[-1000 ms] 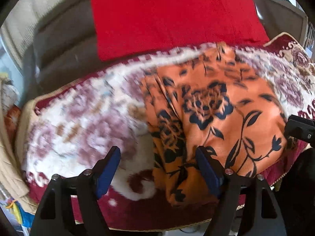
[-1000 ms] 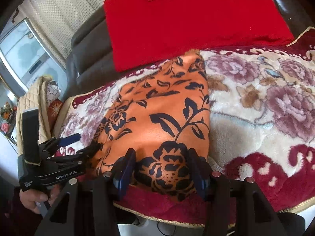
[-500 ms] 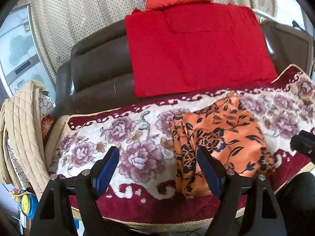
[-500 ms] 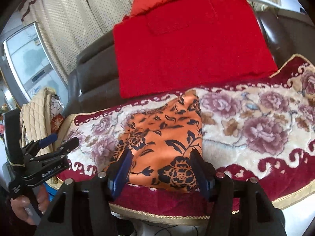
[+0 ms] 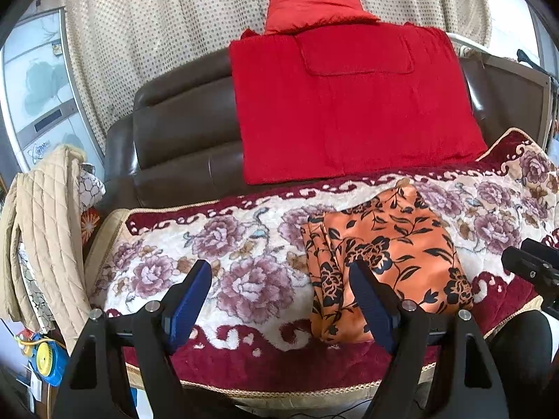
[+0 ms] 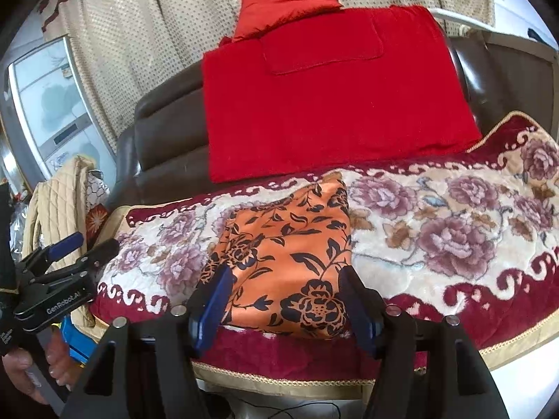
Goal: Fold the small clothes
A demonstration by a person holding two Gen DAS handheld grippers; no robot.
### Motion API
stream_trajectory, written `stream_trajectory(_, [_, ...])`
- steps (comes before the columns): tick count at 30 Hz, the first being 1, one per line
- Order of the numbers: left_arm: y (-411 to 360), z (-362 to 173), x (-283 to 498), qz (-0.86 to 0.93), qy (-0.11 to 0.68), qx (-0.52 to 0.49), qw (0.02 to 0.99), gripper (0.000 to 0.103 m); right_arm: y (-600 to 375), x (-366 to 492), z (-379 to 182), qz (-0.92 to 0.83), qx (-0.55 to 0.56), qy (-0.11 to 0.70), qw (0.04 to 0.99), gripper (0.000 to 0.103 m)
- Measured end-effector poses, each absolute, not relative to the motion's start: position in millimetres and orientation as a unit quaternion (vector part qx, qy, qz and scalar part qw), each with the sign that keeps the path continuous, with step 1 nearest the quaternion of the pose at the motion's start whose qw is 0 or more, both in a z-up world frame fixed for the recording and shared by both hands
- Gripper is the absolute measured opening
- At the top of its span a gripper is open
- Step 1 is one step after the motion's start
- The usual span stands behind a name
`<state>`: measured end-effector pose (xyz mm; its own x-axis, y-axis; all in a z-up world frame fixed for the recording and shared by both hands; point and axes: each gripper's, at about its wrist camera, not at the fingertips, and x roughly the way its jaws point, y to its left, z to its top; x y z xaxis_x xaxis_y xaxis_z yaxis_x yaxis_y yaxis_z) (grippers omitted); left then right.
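An orange cloth with a black flower print (image 5: pixel 380 251) lies folded in a rough rectangle on the flowered blanket (image 5: pixel 216 265) that covers the sofa seat; it also shows in the right wrist view (image 6: pixel 290 255). My left gripper (image 5: pixel 279 300) is open and empty, held back from the seat's front edge, left of the cloth. My right gripper (image 6: pixel 286 307) is open and empty, in front of the cloth's near edge, apart from it. The left gripper shows at the left edge of the right wrist view (image 6: pixel 70 255).
A red blanket (image 5: pixel 349 104) hangs over the brown sofa back (image 5: pixel 181 129), with a red cushion (image 5: pixel 314 3) on top. A beige quilted cloth (image 5: pixel 38 230) drapes over the left armrest. Curtains hang behind. A blue and yellow toy (image 5: pixel 45 356) lies low at left.
Both grippers have pulled back from the orange cloth, which was close up and now lies farther off on the seat. Both stayed open.
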<state>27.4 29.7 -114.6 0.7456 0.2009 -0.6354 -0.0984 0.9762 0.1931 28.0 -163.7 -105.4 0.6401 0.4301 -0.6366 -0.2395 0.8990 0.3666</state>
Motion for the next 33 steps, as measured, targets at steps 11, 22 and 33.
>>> stream_trajectory(11, [39.2, -178.6, 75.2, 0.081, 0.426, 0.073, 0.898, 0.081, -152.2, 62.4, -154.6, 0.193, 0.133, 0.424, 0.875, 0.067])
stream_trajectory(22, [44.9, -270.8, 109.8, 0.060, 0.532, 0.057, 0.842, 0.082, -133.7, 80.7, -210.5, 0.205, 0.097, 0.458, 0.859, 0.066])
stream_trajectory(33, [71.3, -251.6, 122.2, 0.031, 0.532, -0.007, 0.846, 0.084, -170.3, 109.8, -204.9, 0.197, 0.183, 0.470, 0.841, 0.068])
